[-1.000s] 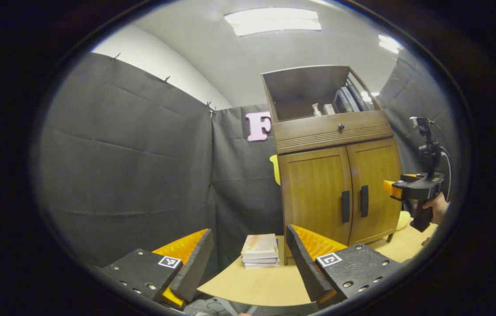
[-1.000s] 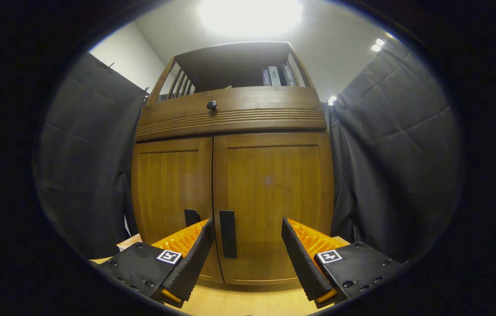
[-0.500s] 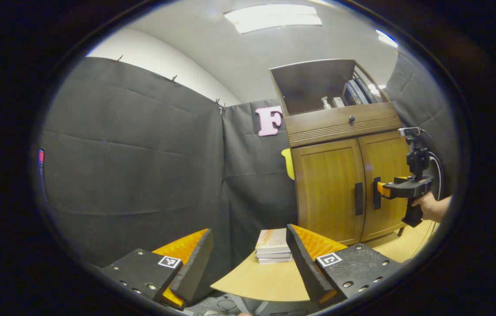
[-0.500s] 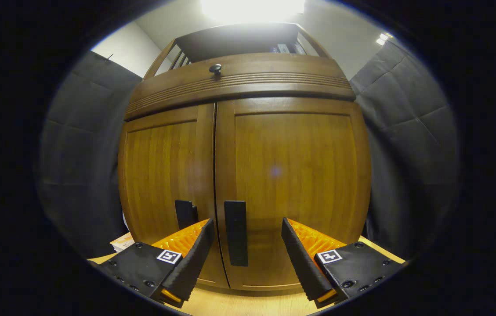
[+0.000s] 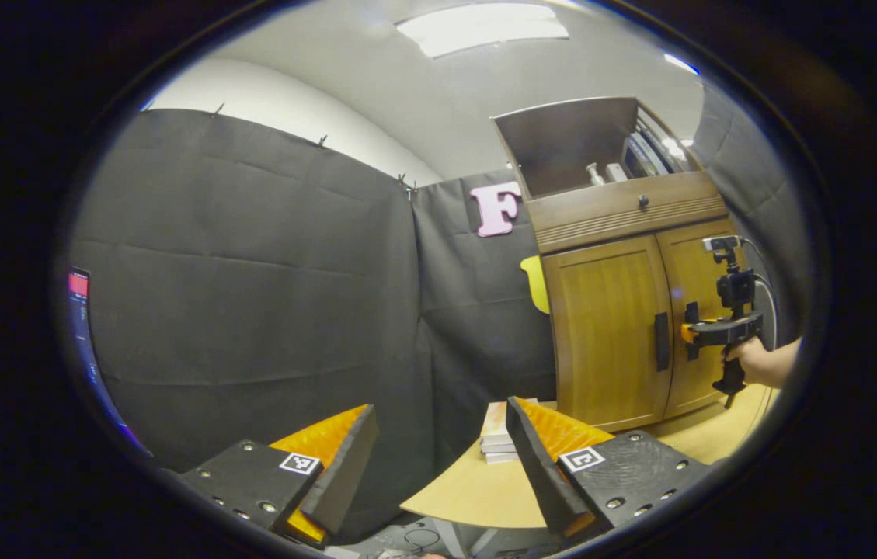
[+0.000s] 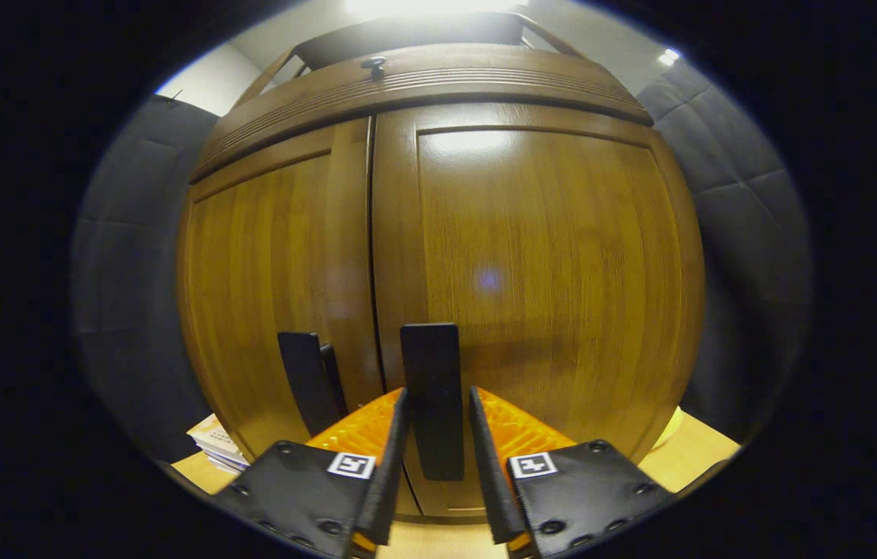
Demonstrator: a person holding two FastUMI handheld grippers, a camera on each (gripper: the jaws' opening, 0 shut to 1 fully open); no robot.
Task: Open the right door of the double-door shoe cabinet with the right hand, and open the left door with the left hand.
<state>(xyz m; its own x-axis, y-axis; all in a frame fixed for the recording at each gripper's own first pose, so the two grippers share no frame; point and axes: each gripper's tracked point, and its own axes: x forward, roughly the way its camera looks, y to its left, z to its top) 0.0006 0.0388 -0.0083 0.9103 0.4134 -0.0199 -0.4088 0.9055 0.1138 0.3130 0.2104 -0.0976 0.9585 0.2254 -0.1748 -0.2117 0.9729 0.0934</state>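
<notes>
Clasping the right door handle (image 6: pixel 432 400), right gripper (image 6: pixel 433 466) jaws clenched, left gripper (image 5: pixel 438 466) jaws released, no legible writing

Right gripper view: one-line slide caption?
Right claw closing around the right door's handle; both doors of the shoe cabinet shut.
</notes>
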